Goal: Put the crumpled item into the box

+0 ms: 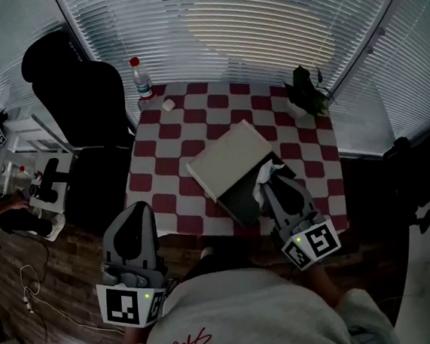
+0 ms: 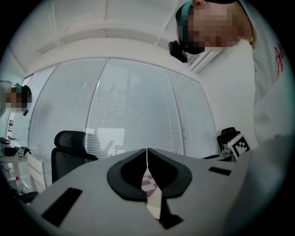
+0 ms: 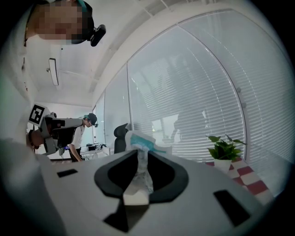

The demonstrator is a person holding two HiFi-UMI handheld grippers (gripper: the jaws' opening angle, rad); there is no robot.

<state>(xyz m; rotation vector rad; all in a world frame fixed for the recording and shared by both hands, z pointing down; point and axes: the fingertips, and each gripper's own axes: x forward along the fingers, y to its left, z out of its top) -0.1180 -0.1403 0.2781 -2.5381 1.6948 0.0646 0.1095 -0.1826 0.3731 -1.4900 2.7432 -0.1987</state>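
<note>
Your right gripper (image 3: 139,162) pinches the crumpled item (image 1: 265,175) above the open box (image 1: 227,161); lower it inside, then let go; your left gripper (image 2: 147,159) hangs closed, empty.

Red-and-white checked tablecloth (image 1: 168,145), cream box lid (image 1: 229,161), white crumpled item (image 3: 142,168) edged teal; green plant (image 1: 307,89), black chair (image 1: 78,82)

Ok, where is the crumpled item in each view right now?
Head view: lower centre-right, the crumpled item sits in the right gripper, at the open box.
Left gripper view: not in it.
Right gripper view: dead centre, the crumpled item pinched between the fingers, its top poking above them.
Shared landmark: the window blinds.
</note>
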